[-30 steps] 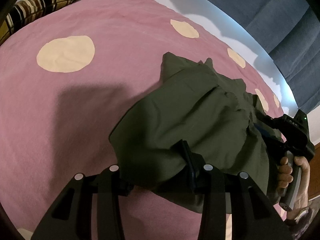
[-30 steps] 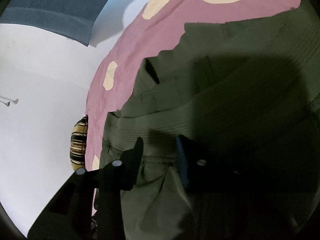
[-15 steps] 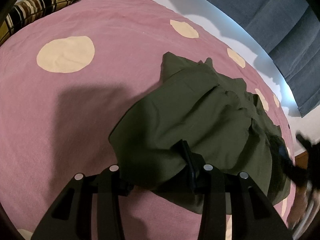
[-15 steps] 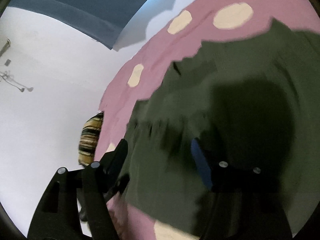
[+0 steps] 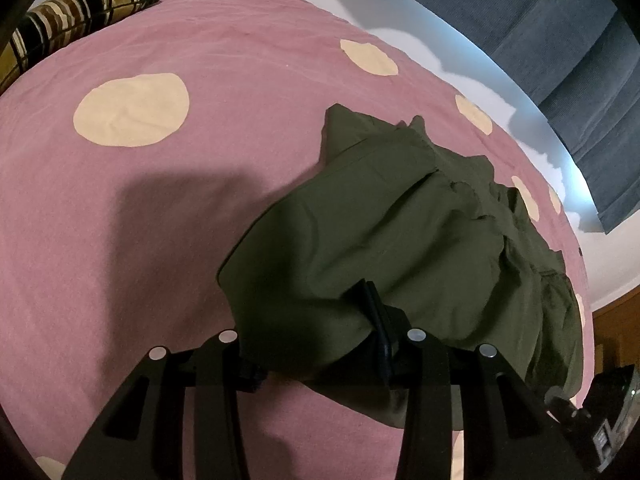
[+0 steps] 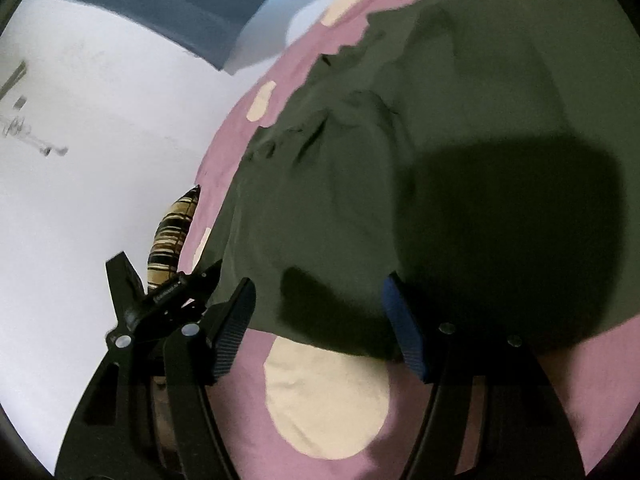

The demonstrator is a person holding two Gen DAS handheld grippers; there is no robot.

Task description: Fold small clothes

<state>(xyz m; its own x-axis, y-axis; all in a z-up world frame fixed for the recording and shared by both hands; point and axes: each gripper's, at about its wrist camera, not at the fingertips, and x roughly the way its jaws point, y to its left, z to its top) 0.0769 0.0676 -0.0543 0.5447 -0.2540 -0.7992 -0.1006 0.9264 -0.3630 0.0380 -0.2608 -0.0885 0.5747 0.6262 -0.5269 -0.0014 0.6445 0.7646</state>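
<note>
A dark olive green garment [image 5: 400, 232] lies crumpled on a pink bedspread with cream dots [image 5: 132, 110]. My left gripper [image 5: 316, 332] sits at its near edge, with cloth draped between and over its fingers; whether it pinches the cloth is hidden. In the right wrist view the same garment [image 6: 360, 168] fills the upper right. My right gripper [image 6: 320, 316] is wide open and empty, held just off the garment's near edge above a cream dot [image 6: 324, 396]. The left gripper's body [image 6: 160, 296] shows at left.
A striped brown and yellow pillow [image 5: 68, 16] lies at the bed's far left corner, also in the right wrist view [image 6: 172, 236]. Blue curtains [image 5: 540, 28] hang on the white wall behind the bed. The bedspread [image 5: 80, 240] lies flat left of the garment.
My right gripper has let go of the garment, opened wide and pulled back off its edge. The left gripper has stayed put on the cloth.
</note>
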